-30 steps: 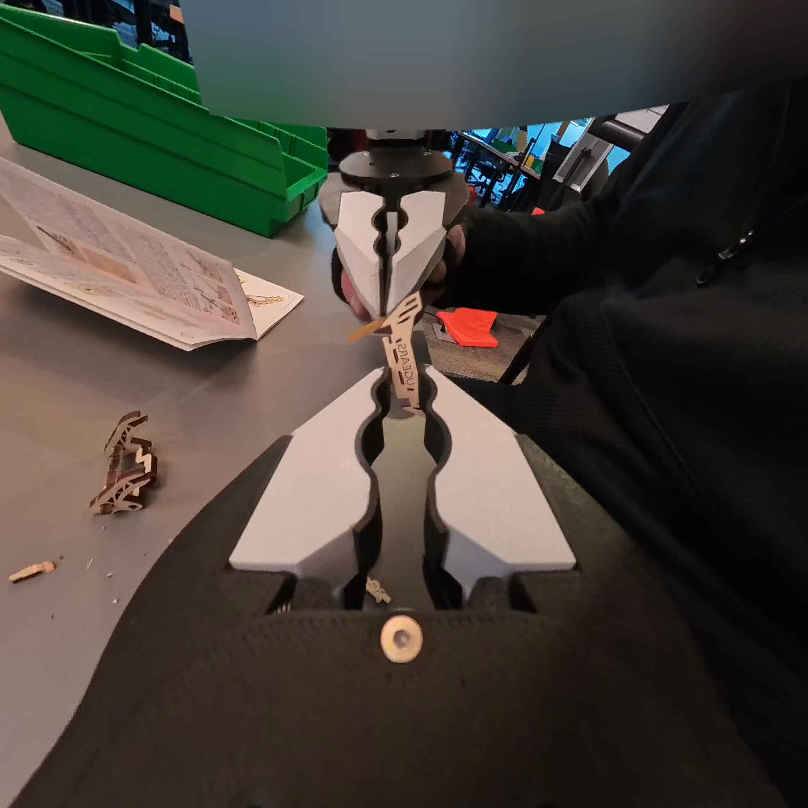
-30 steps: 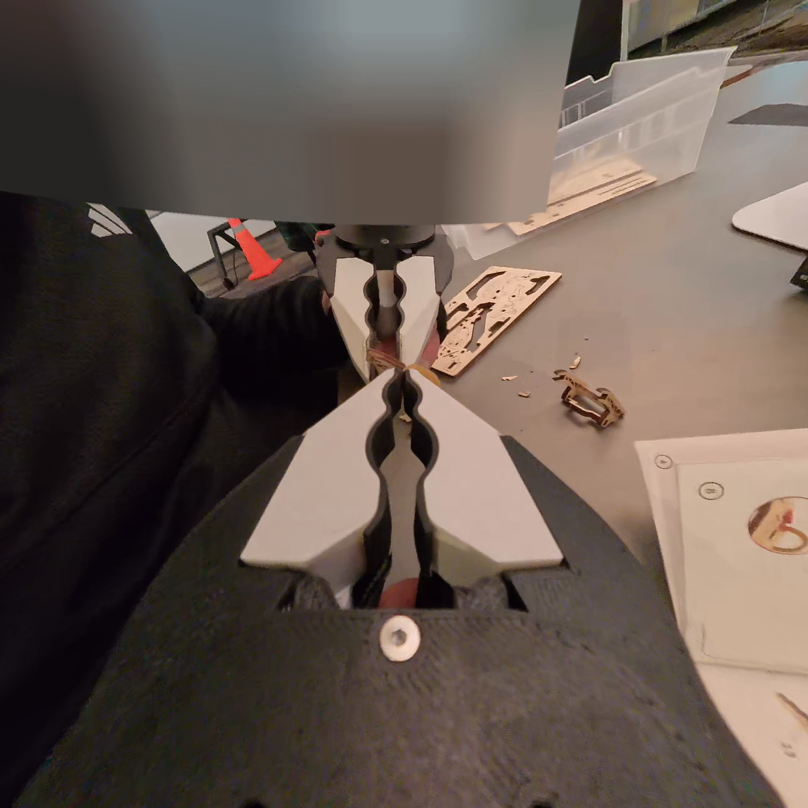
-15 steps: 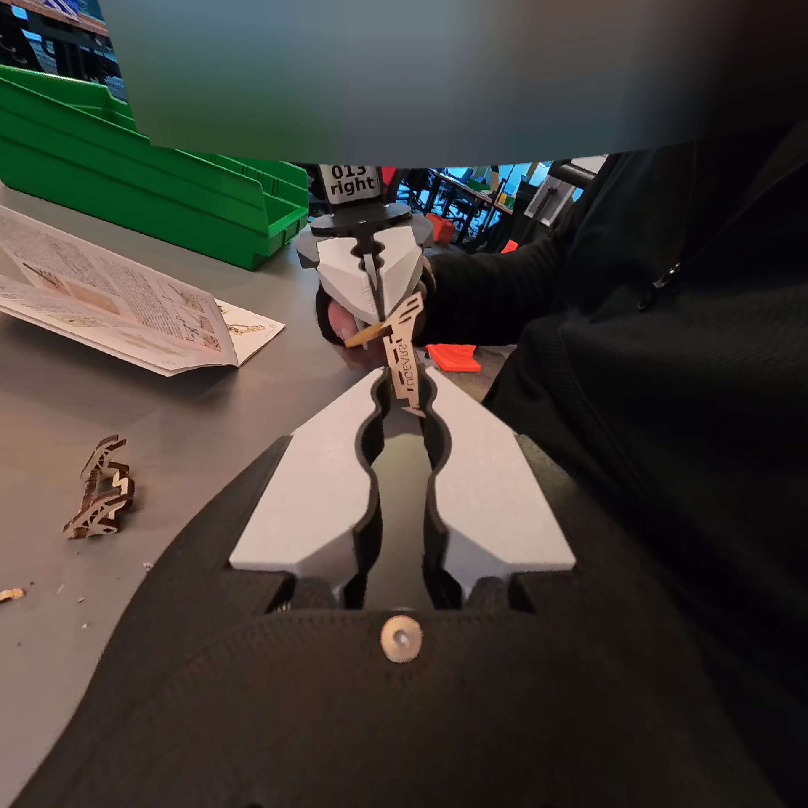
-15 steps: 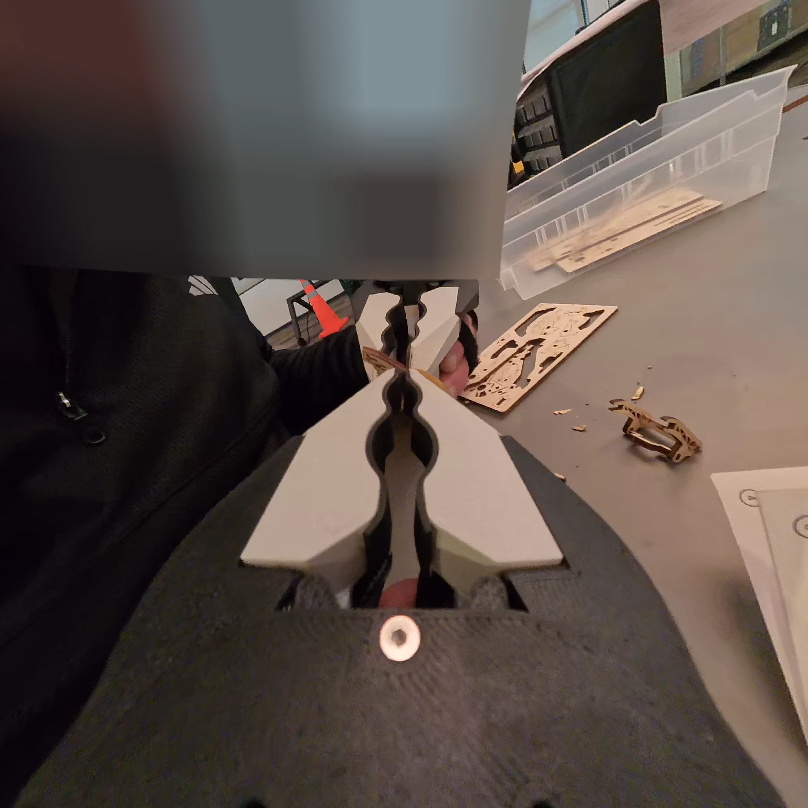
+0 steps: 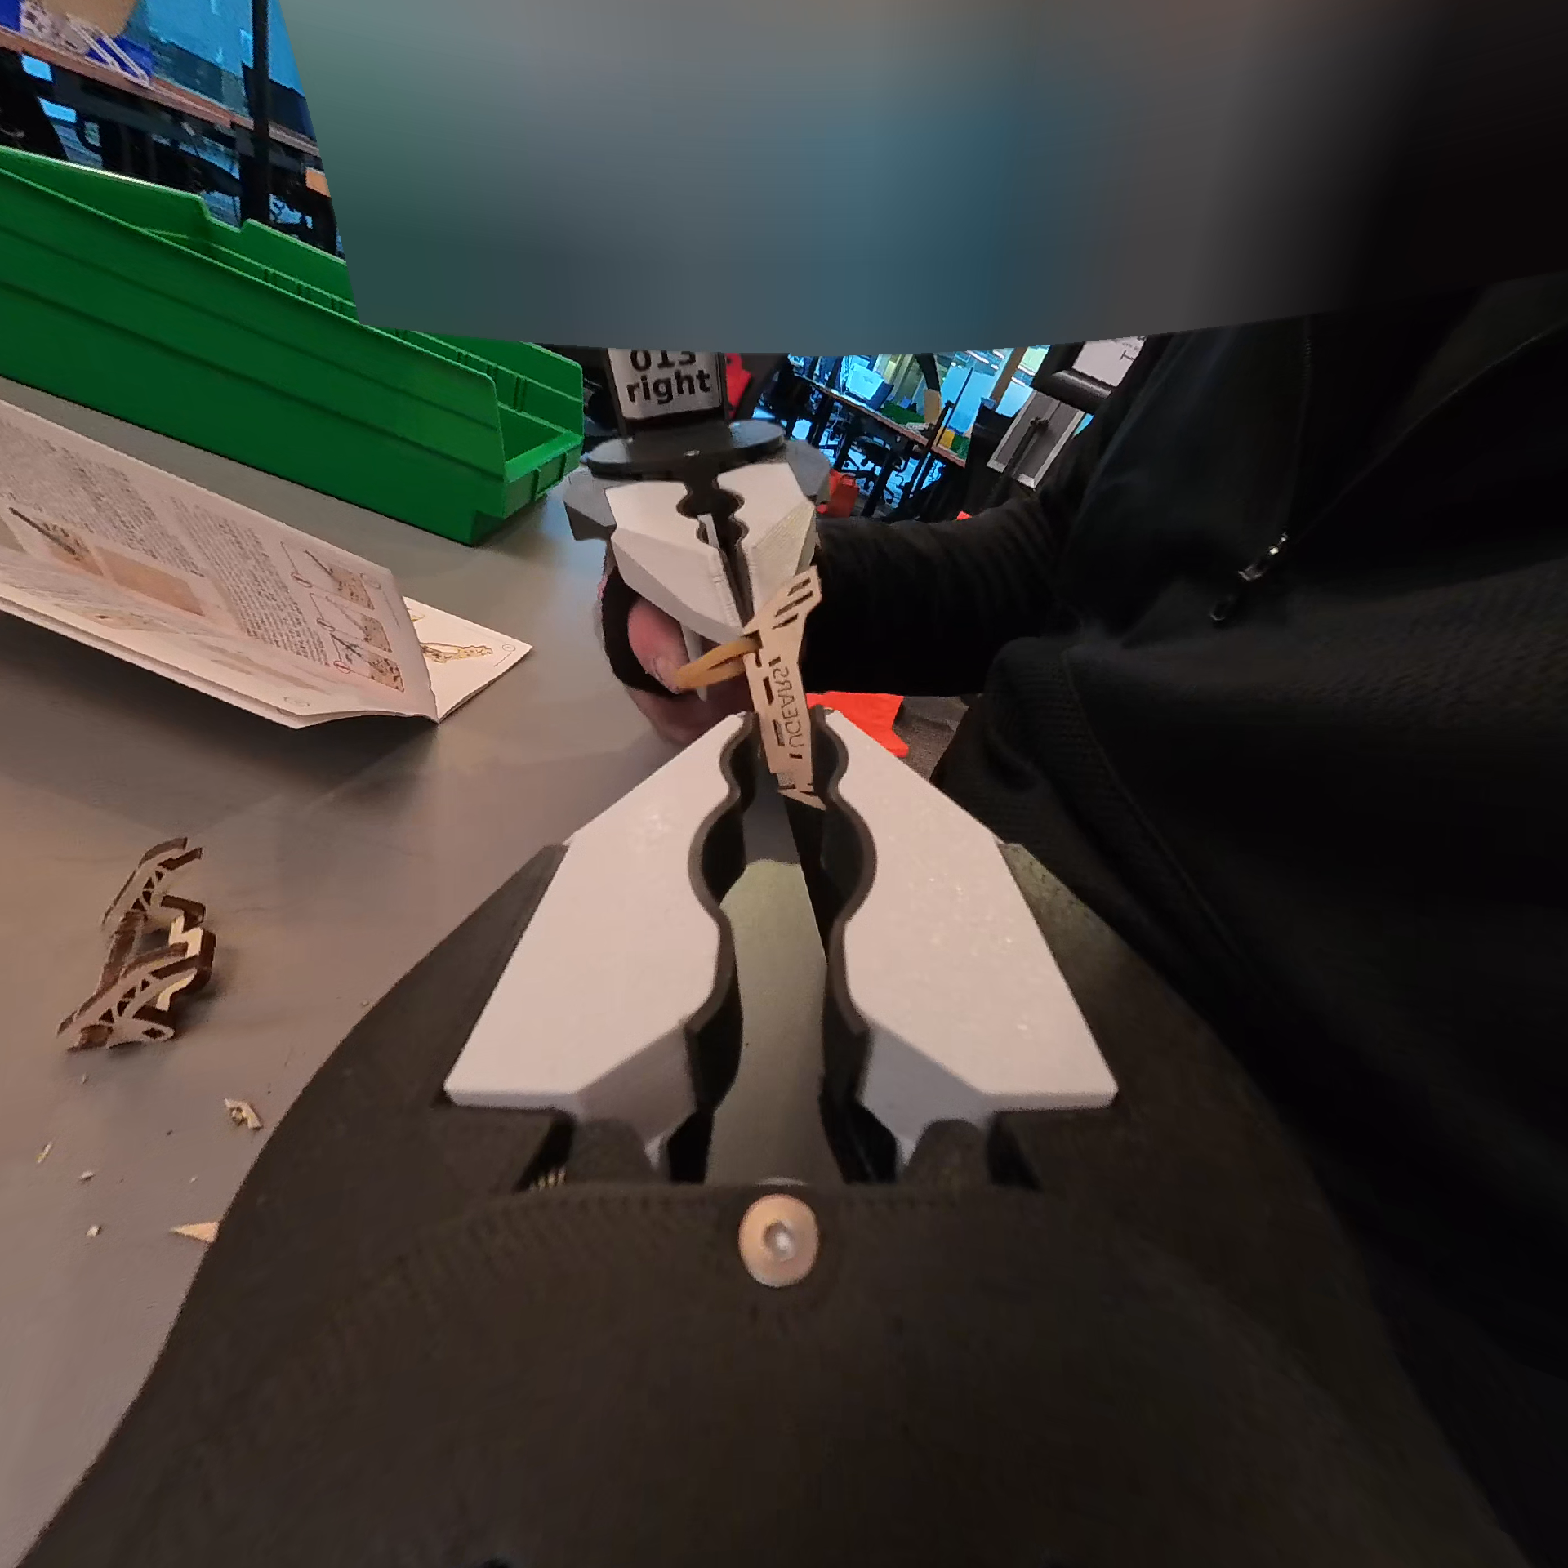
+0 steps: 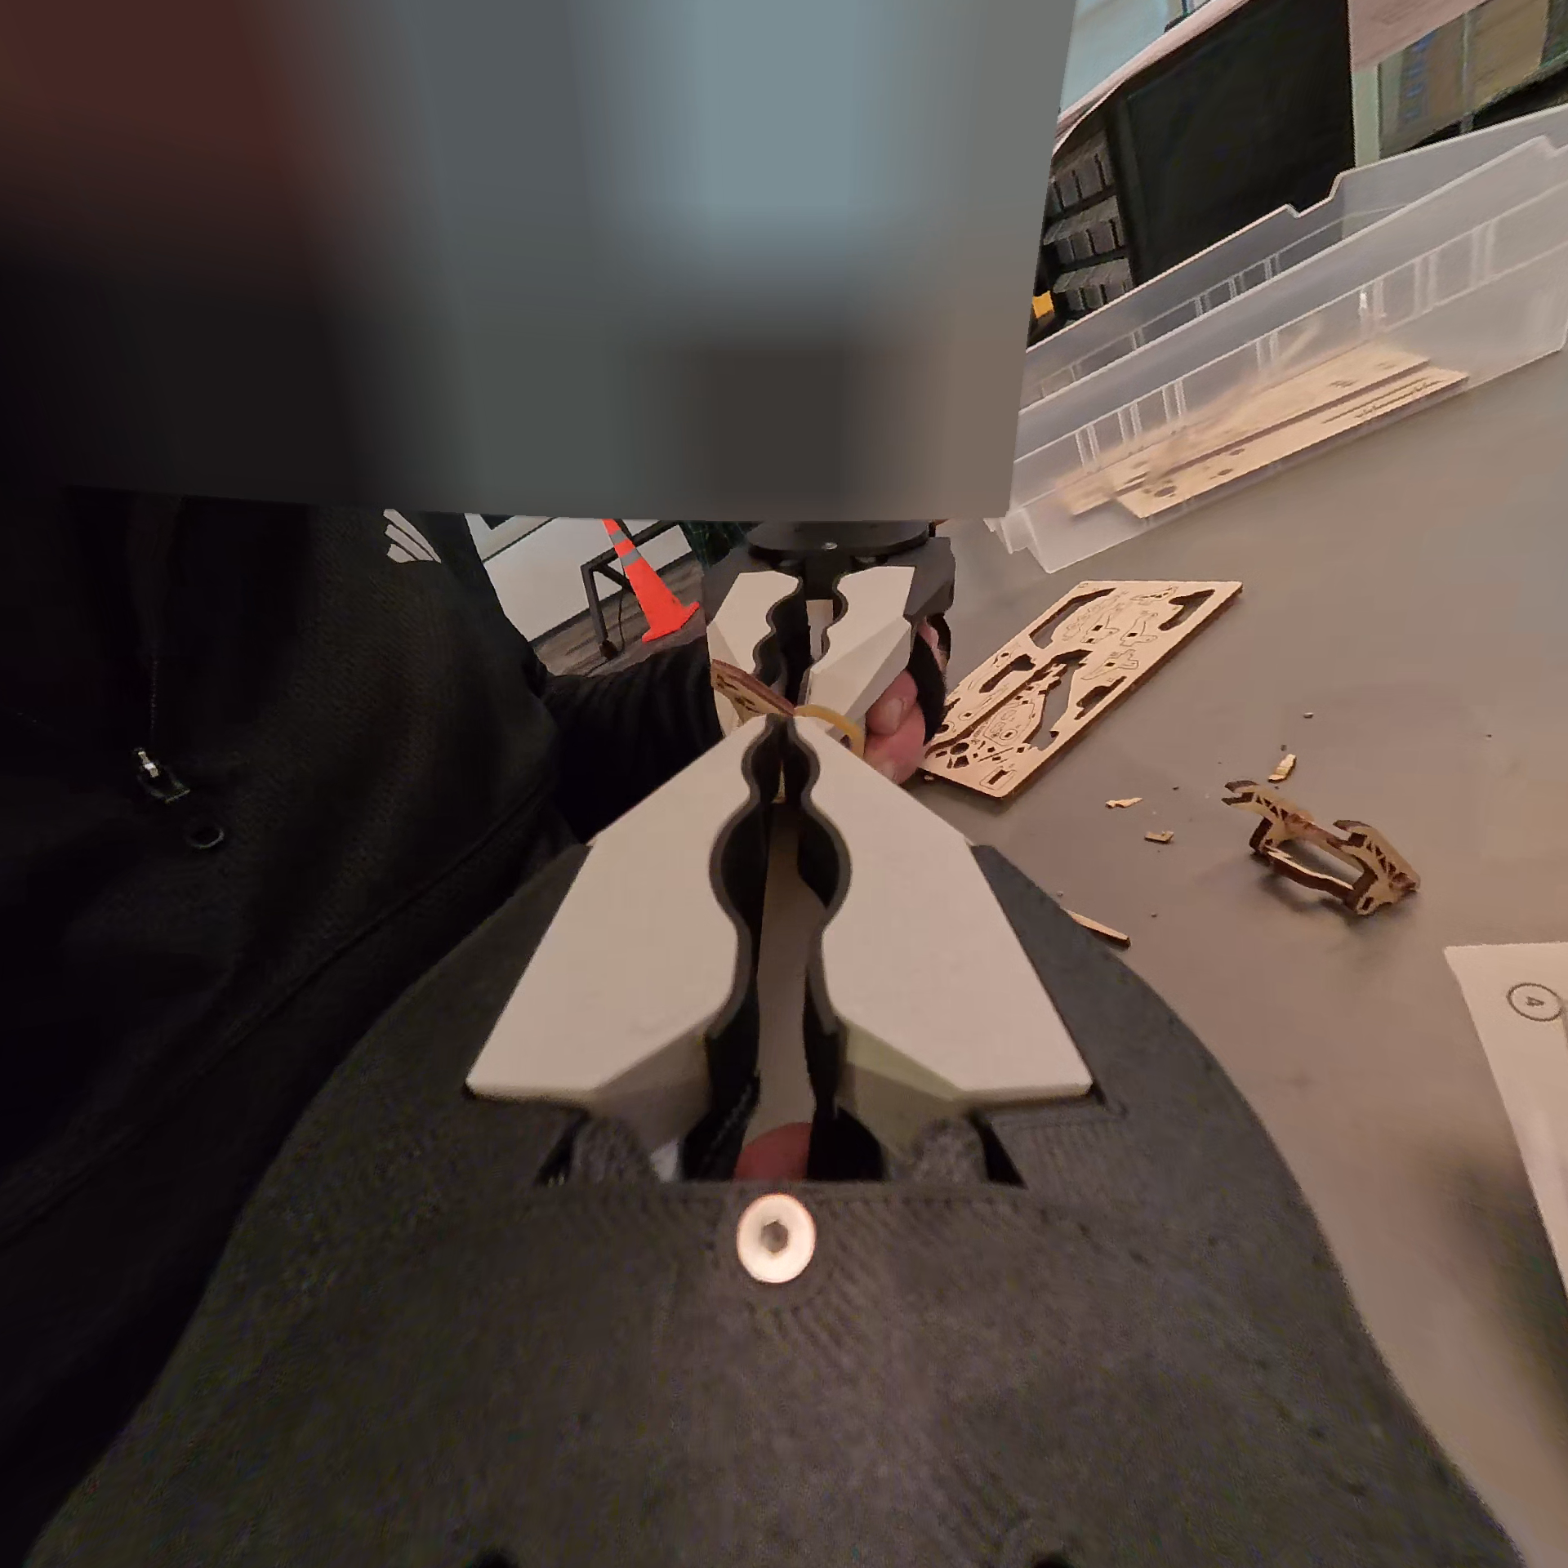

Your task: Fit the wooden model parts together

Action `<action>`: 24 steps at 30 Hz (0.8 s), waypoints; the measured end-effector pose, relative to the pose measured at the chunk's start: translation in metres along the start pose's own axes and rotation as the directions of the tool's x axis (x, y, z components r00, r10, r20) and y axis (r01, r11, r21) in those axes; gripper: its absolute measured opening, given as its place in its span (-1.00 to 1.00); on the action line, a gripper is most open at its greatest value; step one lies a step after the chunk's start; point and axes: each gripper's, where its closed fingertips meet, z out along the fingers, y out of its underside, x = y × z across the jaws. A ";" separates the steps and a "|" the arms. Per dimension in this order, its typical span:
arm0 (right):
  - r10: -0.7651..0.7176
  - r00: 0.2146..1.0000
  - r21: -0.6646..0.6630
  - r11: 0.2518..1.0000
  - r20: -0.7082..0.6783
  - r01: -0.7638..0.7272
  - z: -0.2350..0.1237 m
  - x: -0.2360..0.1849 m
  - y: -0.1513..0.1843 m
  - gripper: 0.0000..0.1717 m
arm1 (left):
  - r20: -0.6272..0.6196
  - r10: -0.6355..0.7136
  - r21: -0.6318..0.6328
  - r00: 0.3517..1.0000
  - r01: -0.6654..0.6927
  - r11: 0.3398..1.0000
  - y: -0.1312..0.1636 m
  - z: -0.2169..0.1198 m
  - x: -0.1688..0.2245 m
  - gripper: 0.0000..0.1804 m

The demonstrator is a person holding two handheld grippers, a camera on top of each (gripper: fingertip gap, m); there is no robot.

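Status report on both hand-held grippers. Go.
Left hand-held gripper clamps wooden strip. Right hand-held gripper shut on rubber band at the strip. Nothing blocking.

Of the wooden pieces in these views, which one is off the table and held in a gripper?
The flat slotted strip, clamped upright in the left gripper. The small assembled frame and the cut-out sheet both lie on the table.

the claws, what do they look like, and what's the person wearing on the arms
Both claws match: the left claw and right claw each have two pale grey wedge-shaped fingers with wavy black inner pads, on a textured black body with a silver screw. The right one carries a white label. Sleeves are black, the jacket zipped.
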 end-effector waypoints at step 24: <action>-0.090 0.995 -0.023 0.996 -0.033 0.089 0.003 -0.002 -0.001 -0.98 | -0.034 -0.030 0.031 0.999 0.031 0.999 -0.004 0.000 0.002 -0.90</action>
